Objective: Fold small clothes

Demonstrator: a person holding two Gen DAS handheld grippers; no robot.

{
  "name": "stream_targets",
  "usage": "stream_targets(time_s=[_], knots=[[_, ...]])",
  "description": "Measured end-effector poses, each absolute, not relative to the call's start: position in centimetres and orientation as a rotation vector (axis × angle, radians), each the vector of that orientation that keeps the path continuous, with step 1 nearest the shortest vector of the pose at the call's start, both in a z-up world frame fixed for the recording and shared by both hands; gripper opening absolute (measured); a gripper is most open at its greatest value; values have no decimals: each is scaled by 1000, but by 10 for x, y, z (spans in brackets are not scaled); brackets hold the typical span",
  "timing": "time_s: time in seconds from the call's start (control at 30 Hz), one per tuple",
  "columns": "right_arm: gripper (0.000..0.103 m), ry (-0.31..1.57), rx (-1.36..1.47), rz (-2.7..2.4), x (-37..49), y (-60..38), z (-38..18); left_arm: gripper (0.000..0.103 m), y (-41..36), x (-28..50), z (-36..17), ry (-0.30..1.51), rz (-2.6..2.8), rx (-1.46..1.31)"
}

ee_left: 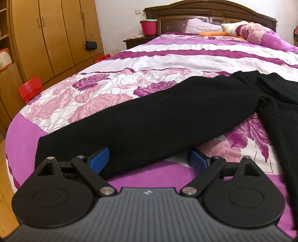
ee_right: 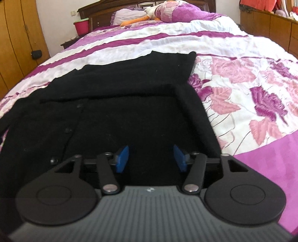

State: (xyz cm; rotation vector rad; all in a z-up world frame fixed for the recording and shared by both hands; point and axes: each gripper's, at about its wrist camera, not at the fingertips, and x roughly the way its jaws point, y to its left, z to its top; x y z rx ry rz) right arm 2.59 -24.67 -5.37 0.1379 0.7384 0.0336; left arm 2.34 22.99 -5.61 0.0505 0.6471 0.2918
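- Left wrist view: the left gripper (ee_left: 148,162) sits low over the near edge of the bed (ee_left: 167,55), its blue pads (ee_left: 100,161) spread wide apart.
- The black cardigan (ee_left: 149,115) lies flat on the floral bedspread; one long sleeve runs from upper right down to the lower left, and its cuff end reaches in between the two pads. The left pad lies against the cloth and the right pad stands clear of it, so nothing is clamped.
- Farther back, a pillow (ee_left: 201,26) and a plush toy (ee_left: 229,28) with orange parts rest by the dark wooden headboard (ee_left: 214,11). A red bucket (ee_left: 149,27) stands on a nightstand beside the bed, a wooden wardrobe (ee_left: 52,37) fills the left wall, and a red stool (ee_left: 30,89) stands on the floor by the bed's corner.
- Right wrist view: the right gripper (ee_right: 151,158) hovers over the body of the cardigan (ee_right: 121,115), its blue pads (ee_right: 122,158) parted with only the dark knit showing in the gap; they press on nothing that can be seen.
- The garment's button placket with small dark buttons (ee_right: 67,130) runs down the left part of the picture, and a folded-over panel lies across its upper half.
- The cardigan's right edge lies on the pink-rose bedspread (ee_right: 242,89).
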Motion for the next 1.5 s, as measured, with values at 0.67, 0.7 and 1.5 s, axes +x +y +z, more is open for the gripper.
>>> stream_targets(time_s=[0.67, 0.7, 1.5], knots=[[71, 717, 143, 77, 21, -247, -58, 7, 212, 13, 15, 327, 327, -11], [71, 716, 144, 77, 21, -247, -58, 7, 209, 14, 22, 305, 311, -29], [71, 677, 191, 114, 12, -260, -62, 7, 15, 94, 12, 425, -195, -133]])
